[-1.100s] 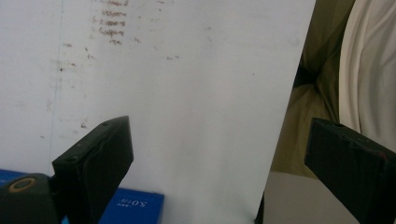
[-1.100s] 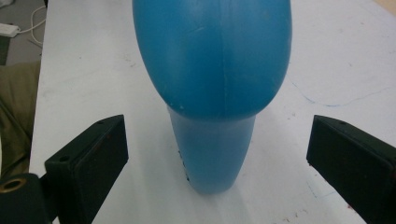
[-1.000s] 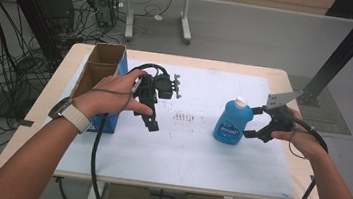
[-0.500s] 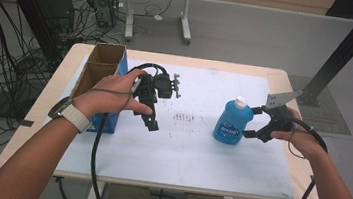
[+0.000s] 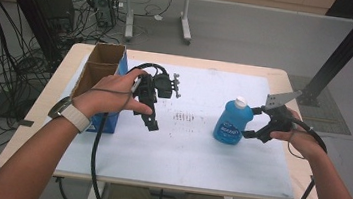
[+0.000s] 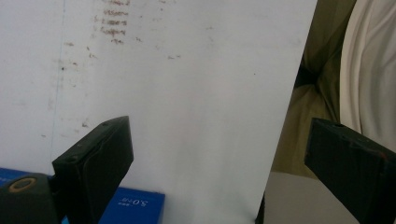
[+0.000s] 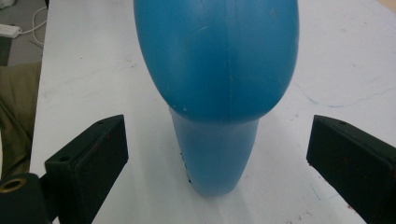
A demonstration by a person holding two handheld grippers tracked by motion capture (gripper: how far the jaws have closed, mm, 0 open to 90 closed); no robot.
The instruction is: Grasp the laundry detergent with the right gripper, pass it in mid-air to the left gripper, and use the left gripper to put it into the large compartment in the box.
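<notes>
Open right claw (image 7: 217, 158) straddles blue bottle (image 7: 217, 70), w/o contact.

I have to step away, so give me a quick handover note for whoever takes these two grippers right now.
Right tongs: open, jaws on either side of the blue dish soap bottle, not closed on it.
Left tongs: open, holding nothing, above the white table mat near the cardboard box.
Bottle stands upright on the mat, white cap on top; the box stands open at the table's left edge.
Done: right tongs lined up around the bottle.
Left: probably close on the bottle and lift it; the box looks like a likely destination, but that is a guess.
</notes>
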